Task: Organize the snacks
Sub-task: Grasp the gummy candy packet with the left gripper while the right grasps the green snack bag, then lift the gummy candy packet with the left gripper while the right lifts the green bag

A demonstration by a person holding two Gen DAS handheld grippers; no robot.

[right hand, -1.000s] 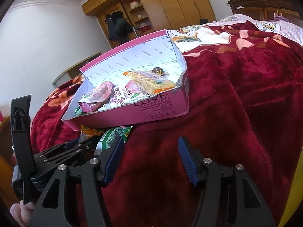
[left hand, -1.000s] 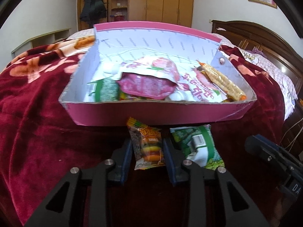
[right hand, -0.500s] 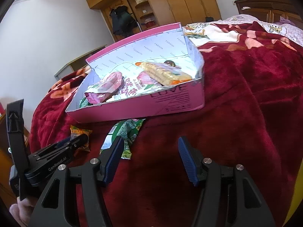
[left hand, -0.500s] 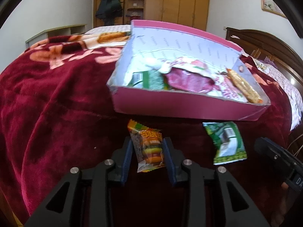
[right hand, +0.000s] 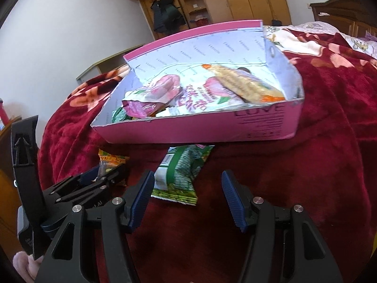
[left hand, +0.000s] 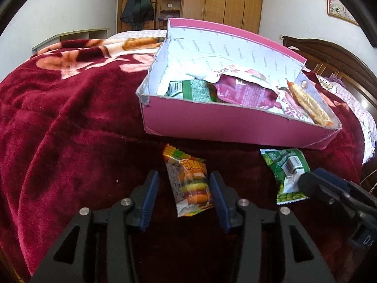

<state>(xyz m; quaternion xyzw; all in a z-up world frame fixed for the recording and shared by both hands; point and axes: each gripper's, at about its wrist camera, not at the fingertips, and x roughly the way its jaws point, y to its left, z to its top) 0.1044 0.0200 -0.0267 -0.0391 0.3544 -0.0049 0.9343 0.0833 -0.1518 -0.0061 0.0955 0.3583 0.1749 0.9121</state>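
Your left gripper [left hand: 183, 186]: jaws just opened, small orange burger-print snack packet [left hand: 189, 181] loose between pads on dark red plush blanket [left hand: 70, 122]. Your right gripper [right hand: 187, 197]: jaws apart, empty, green foil snack packet [right hand: 181, 172] just ahead. Pink cardboard box [left hand: 212, 125] beyond; lower snacks buried, labels unreadable.
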